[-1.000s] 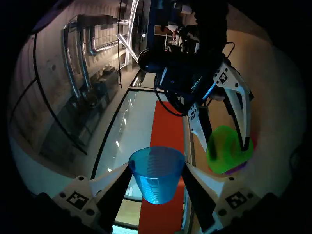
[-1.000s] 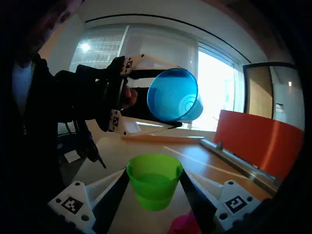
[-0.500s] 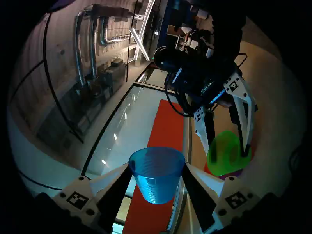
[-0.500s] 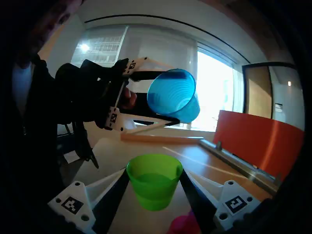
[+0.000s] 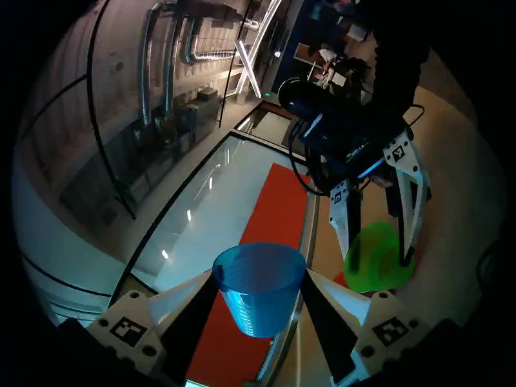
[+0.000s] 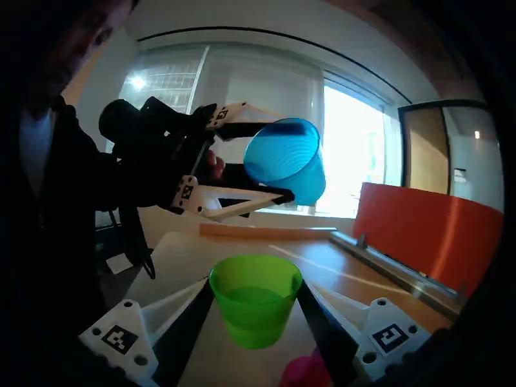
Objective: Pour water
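Currently blue cup (image 5: 259, 287) pinched between left gripper (image 5: 259, 276) fingers, tilted; green cup (image 6: 255, 303), water (image 6: 255, 295) inside, pinched between right gripper (image 6: 255, 285) fingers.

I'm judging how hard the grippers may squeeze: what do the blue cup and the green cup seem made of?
Blue cup: probably thin plastic, translucent and glossy; light passes through its wall, and fine ribs ring it.
Green cup: seemingly the same plastic, translucent with a smooth sheen; the liquid inside shows through its side.
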